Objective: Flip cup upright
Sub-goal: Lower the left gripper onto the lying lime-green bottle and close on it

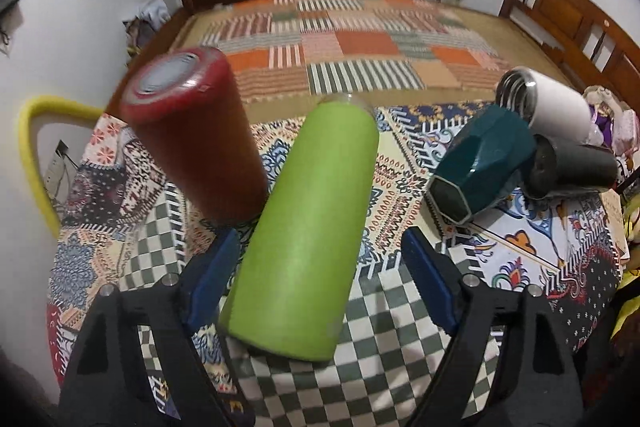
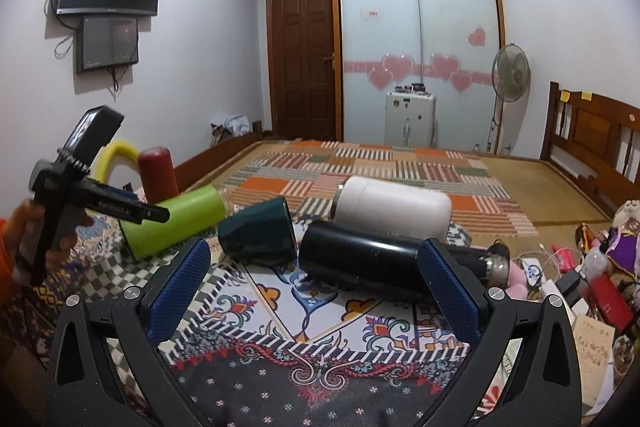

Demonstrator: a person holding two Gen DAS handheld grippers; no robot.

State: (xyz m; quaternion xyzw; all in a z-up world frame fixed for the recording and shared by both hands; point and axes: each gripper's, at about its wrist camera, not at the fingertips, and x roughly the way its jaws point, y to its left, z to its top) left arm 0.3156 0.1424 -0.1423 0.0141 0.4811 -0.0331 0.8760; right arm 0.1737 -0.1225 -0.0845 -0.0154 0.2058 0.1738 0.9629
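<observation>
A: Starting at the left of the patterned tablecloth (image 1: 400, 327), we have the red cup (image 1: 192, 135) standing on end, nothing to do there. Just right of it lies the green cup (image 1: 304, 227), on its side.

B: And our left gripper (image 1: 320, 267) is right over that one. Its blue pads (image 1: 426, 275) stand wide apart on either side of the green body, touching nothing, holding nothing.

A: What matters is the long axis. It runs from near us to far, almost in line with the fingers, closed end near and clear rim far, leaning slightly right.

B: So we judge the jaws would close across the width, then the far end tips up or the near end goes down.

A: Further right, the dark teal cup (image 2: 256, 235), the white cup (image 2: 394, 207) and the black cup (image 2: 360, 259) all lie on their sides in a cluster.

B: Our right gripper (image 2: 316, 287) hovers near the black one, jaws spread wide and empty. That cup lies crosswise to its fingers, partly behind the right pad.

A: For the green cup, the left hand is plainly nearer.
</observation>
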